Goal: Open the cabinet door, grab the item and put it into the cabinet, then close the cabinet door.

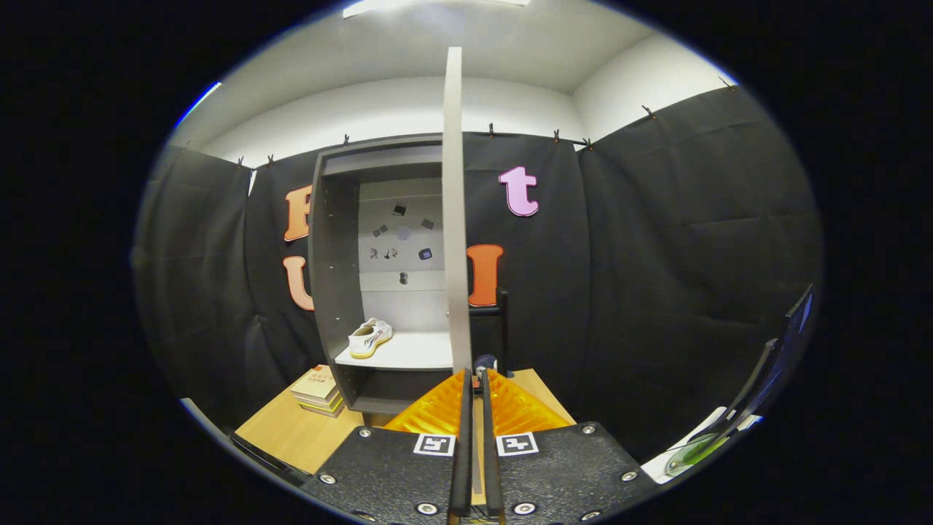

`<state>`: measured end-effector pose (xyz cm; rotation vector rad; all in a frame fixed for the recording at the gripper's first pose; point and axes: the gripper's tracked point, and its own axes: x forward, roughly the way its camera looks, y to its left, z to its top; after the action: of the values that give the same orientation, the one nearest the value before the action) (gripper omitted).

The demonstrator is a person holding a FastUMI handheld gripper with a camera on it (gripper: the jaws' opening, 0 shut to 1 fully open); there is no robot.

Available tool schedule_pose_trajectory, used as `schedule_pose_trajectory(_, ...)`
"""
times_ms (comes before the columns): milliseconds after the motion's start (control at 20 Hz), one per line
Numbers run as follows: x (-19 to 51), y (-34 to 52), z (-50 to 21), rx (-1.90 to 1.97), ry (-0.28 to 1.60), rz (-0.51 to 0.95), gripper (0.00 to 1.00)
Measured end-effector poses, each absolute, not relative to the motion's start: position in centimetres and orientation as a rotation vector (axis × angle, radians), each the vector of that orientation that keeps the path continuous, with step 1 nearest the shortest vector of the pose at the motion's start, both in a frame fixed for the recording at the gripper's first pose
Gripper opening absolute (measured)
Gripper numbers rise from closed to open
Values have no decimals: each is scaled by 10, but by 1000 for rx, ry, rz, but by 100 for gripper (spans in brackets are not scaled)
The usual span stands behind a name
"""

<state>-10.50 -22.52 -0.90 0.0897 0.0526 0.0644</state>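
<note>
1 grey cabinet stands at the frame's centre with 1 open door seen edge-on, 1 white shoe on its shelf, 1 stack of books at lower left, and 1 gripper, its fingers nearly together.

no readable text, book cover blurred

books: small stack lying on the table
table: light wood top, black cloth wall behind
</note>
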Motion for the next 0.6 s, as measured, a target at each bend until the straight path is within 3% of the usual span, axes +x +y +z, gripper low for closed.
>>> schedule_pose_trajectory(350, -102, -124, -31, 70, 97, 177, 7)
schedule_pose_trajectory(600, -82, -45, -103, 102, 222, 275, 7)
